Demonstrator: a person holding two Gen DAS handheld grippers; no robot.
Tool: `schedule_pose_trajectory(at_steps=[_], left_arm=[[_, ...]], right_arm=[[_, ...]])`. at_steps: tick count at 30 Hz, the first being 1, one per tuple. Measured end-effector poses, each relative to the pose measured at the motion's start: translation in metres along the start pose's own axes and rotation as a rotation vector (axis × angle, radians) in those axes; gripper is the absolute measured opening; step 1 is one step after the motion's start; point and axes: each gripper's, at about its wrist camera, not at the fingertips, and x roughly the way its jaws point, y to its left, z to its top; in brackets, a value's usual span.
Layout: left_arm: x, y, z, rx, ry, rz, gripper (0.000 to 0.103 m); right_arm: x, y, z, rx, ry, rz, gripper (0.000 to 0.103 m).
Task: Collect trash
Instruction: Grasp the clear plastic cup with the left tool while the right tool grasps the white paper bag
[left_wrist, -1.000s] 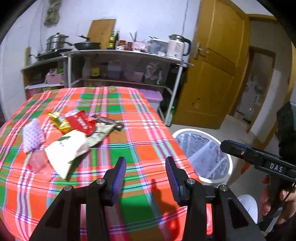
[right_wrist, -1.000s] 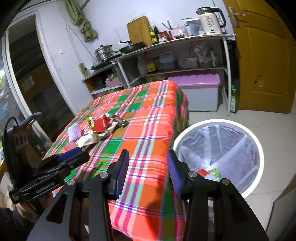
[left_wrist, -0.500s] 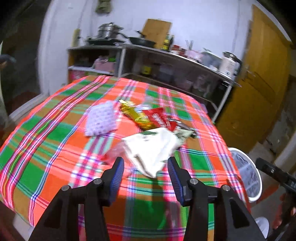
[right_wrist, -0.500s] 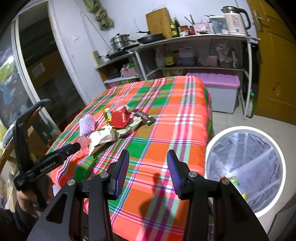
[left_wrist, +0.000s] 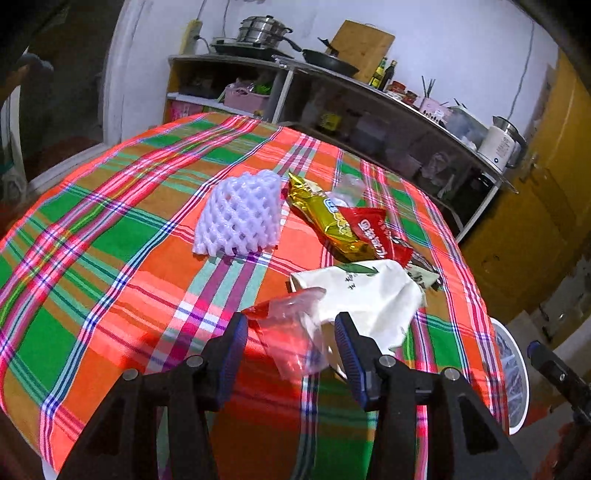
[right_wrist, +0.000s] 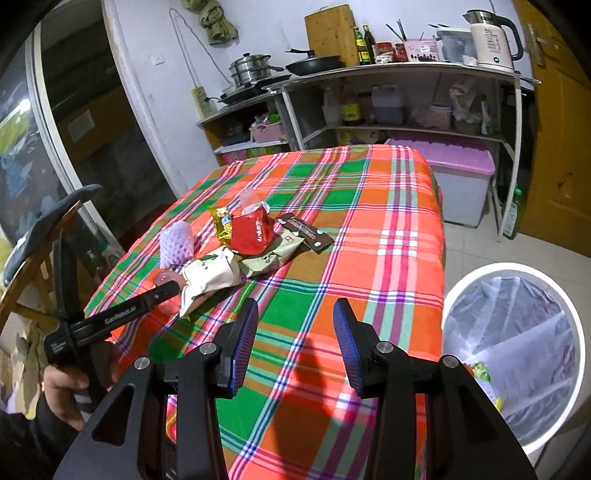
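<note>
A pile of trash lies on the plaid tablecloth (left_wrist: 110, 240): a white foam fruit net (left_wrist: 238, 214), a gold wrapper (left_wrist: 328, 221), a red packet (left_wrist: 373, 230), a white bag (left_wrist: 369, 295) and a clear plastic bag (left_wrist: 291, 336). My left gripper (left_wrist: 290, 350) is open, its jaws on either side of the clear plastic bag. My right gripper (right_wrist: 291, 343) is open and empty above the table's near right part (right_wrist: 388, 258). The pile also shows in the right wrist view (right_wrist: 251, 236), with the left gripper (right_wrist: 162, 291) at its near edge. A white bin (right_wrist: 513, 354) with a clear liner stands on the floor at the right.
A metal shelf unit (right_wrist: 388, 96) with pots, bottles and a kettle (right_wrist: 491, 40) stands behind the table. A pink-lidded storage box (right_wrist: 458, 184) sits under it. A yellow door (right_wrist: 561, 129) is at the right. The bin also shows at the right of the left wrist view (left_wrist: 511, 373).
My left gripper has moved left and forward to the trash pile and now straddles the clear plastic bag. My right gripper has swung left from the bin towards the table.
</note>
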Motion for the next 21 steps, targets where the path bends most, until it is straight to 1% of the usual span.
schedule_pose_trajectory(at_steps=[5,6,7,8,17,21], left_arm=[[0.006,0.004,0.003,0.003,-0.005,0.017,0.048],[0.006,0.004,0.003,0.009,-0.004,0.021,0.045],[0.007,0.004,0.003,0.017,-0.003,0.028,0.039],[0.007,0.003,0.003,0.021,-0.003,0.031,0.036],[-0.006,0.014,0.003,0.033,-0.032,0.007,0.036],[-0.011,0.018,0.002,0.040,-0.039,-0.017,0.036]], right_arm=[[0.012,0.010,0.008,-0.017,0.009,0.021,0.044],[0.014,0.012,0.009,-0.019,0.011,0.026,0.044],[0.018,0.015,0.011,-0.023,0.015,0.034,0.044],[0.021,0.018,0.012,-0.027,0.018,0.041,0.044],[0.058,0.046,0.021,-0.045,0.063,0.095,0.044],[0.079,0.055,0.027,-0.038,0.084,0.097,0.044]])
